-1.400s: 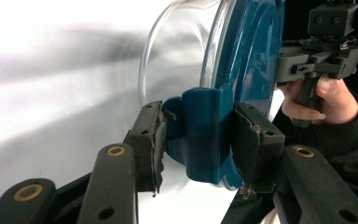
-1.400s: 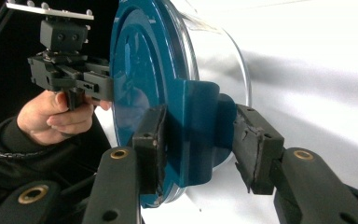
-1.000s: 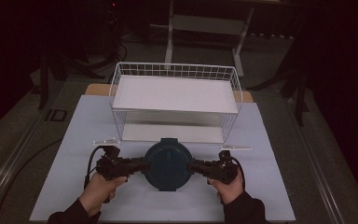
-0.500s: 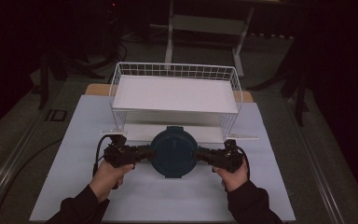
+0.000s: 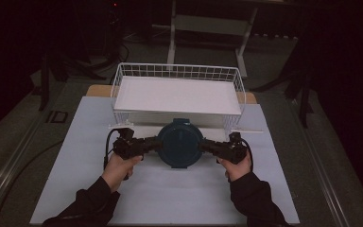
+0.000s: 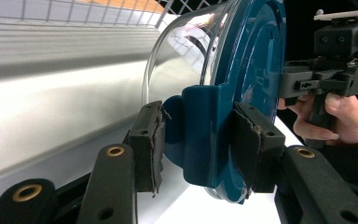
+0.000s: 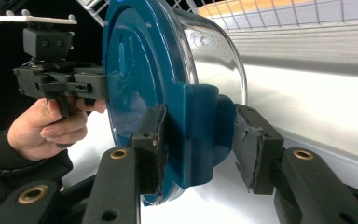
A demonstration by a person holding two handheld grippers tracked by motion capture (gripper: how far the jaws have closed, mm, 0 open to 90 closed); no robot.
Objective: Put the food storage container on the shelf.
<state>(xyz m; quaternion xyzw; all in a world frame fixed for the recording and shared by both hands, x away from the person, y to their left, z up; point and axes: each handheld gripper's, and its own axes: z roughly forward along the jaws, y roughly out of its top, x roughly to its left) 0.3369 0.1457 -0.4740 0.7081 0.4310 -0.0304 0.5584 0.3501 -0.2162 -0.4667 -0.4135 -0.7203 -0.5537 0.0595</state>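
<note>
Change since earlier frame: container (image 5: pixel 180 144) and both hands are seen shifted toward the table's far edge, now just before the white wire basket (image 5: pixel 177 97).

Item: round clear bowl closed by a dark teal lid with side clip tabs, lid facing up in the high view.

Position: held between the two grippers, near the middle of the white table (image 5: pixel 75 189). Left hand-held gripper (image 6: pixel 198 140) is clamped on one tab; right hand-held gripper (image 7: pixel 198 140) is closed about the opposite tab.

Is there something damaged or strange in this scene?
Yes. The pads of the right gripper are ragged and torn at the edges. The blue-lidded container looks intact, held at its side latches.
</note>
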